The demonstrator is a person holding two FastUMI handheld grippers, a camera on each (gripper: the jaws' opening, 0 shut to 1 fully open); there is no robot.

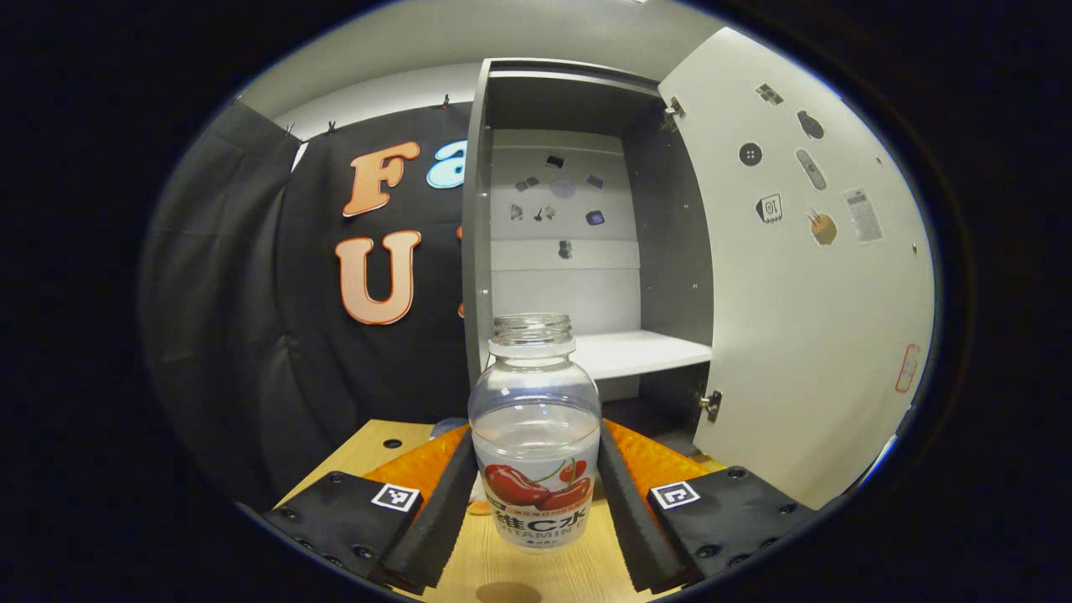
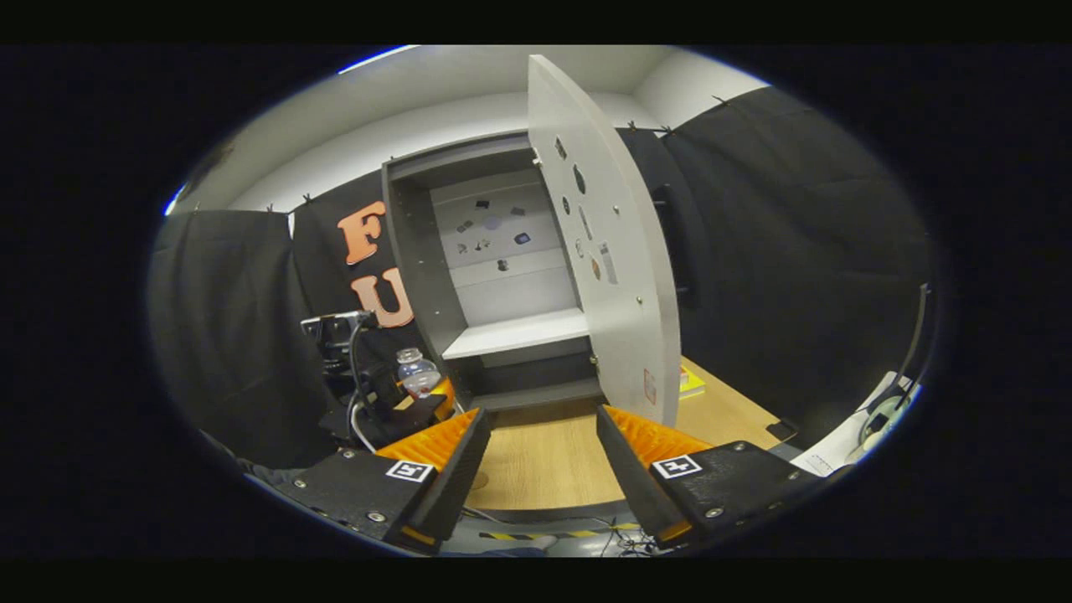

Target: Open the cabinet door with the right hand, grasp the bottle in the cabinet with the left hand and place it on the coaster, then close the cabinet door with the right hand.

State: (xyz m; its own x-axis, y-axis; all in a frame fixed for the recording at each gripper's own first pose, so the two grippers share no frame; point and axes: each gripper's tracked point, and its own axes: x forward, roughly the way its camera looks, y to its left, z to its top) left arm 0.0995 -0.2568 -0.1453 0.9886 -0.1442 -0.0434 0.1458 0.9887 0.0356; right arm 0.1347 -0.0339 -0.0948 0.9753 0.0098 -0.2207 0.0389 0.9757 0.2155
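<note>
Bottle (image 1: 534, 435) upright, clamped between left gripper (image 1: 534, 494) fingers; cabinet door (image 1: 804, 276) open; right gripper (image 2: 543, 456) fingers apart.

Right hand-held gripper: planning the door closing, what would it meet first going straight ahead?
Probably the open cabinet door, its edge just right of the right hand-held gripper; depth is unclear, so it might pass into the cabinet.
</note>
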